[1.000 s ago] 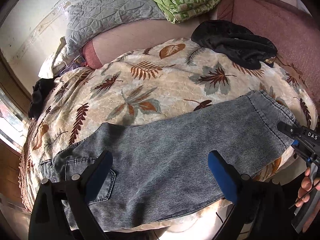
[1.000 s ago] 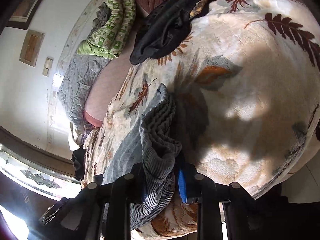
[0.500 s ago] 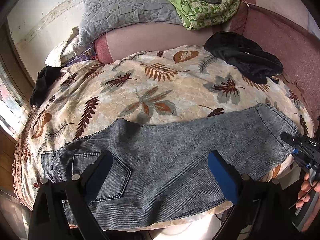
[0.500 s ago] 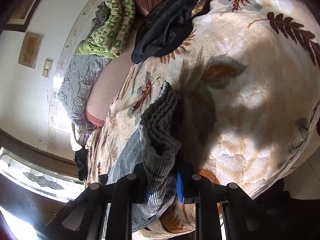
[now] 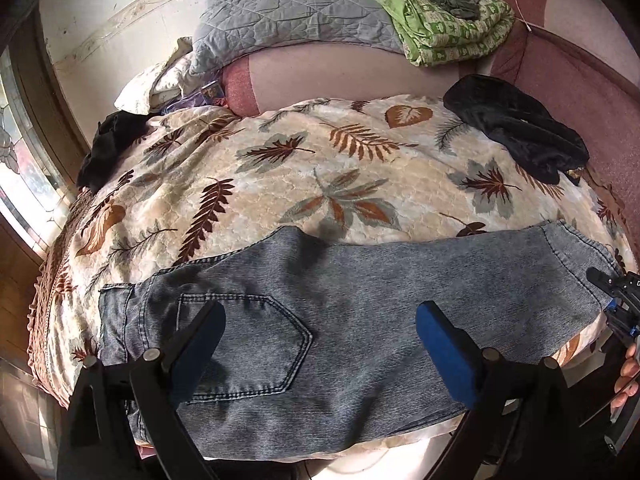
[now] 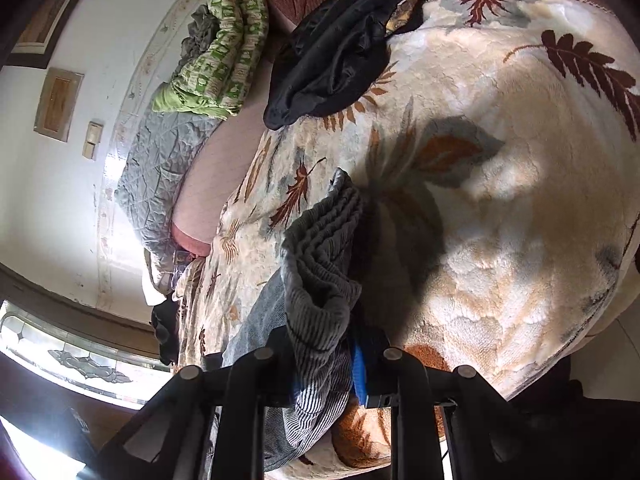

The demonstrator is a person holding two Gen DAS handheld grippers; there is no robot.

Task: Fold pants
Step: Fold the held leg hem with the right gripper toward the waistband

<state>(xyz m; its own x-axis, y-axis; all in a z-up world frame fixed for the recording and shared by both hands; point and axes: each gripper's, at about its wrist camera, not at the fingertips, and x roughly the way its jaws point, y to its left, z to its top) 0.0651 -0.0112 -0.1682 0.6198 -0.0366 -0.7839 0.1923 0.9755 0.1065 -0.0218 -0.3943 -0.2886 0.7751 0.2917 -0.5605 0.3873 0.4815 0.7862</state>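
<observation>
Left wrist view: grey-blue denim jeans point(image 5: 340, 320) lie flat lengthwise along the near edge of a leaf-print blanket point(image 5: 320, 184) covering the bed, waistband toward the left edge, back pocket point(image 5: 244, 344) up, hems toward the right edge. The left gripper point(image 5: 320, 348) hovers over the seat and thigh region with its blue-padded fingers point(image 5: 444, 352) spread wide, holding nothing. The right gripper point(image 5: 616, 300) meets the hem end at the right edge. A black garment point(image 5: 516, 128) rests near the blanket's far right corner; a grey quilted pillow point(image 5: 296, 12) and a green patterned quilt point(image 5: 444, 12) lie beyond. Right wrist view: the right gripper point(image 6: 324, 364) is clamped on the bunched hem point(image 6: 320, 272) of the jeans, the cloth rising in ridged folds between its closed fingers. Risks, as judged: the grip gathers a thick wad, so layers may slip free unevenly during a carry toward the waistband, skewing the fold; with the waist end unpinned, the whole garment may drag along the blanket or off its near edge.
</observation>
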